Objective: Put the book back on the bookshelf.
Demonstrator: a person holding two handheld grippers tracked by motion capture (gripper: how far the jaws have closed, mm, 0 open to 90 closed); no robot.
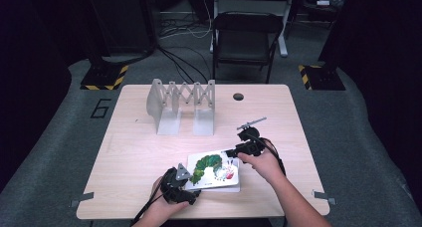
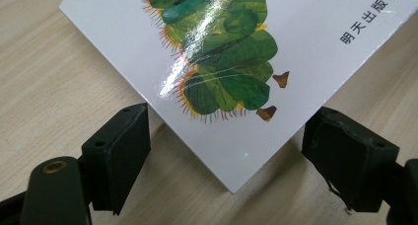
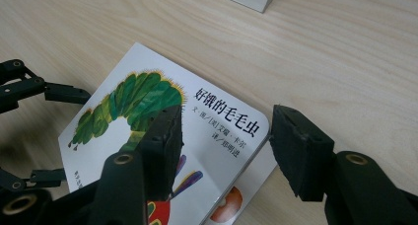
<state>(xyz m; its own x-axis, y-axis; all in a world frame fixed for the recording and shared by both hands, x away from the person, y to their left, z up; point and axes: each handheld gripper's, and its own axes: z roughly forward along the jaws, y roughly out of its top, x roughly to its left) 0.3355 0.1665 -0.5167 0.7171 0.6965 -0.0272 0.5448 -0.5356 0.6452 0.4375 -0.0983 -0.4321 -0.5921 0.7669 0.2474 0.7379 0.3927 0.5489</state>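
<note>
White and glossy, the caterpillar picture book [image 1: 215,170] lies flat on your pale wooden table [image 1: 134,152], near its front edge and well in front of the grey folding rack [image 1: 182,103]. Your left gripper [image 2: 226,146] holds its jaws spread around one corner of the book, pads not pressing it. Your right gripper [image 3: 224,141] hovers over the opposite corner, jaws spread, gripping nothing.

Glossy paper book [image 2: 305,32], matt wooden table [image 2: 54,72]
</note>
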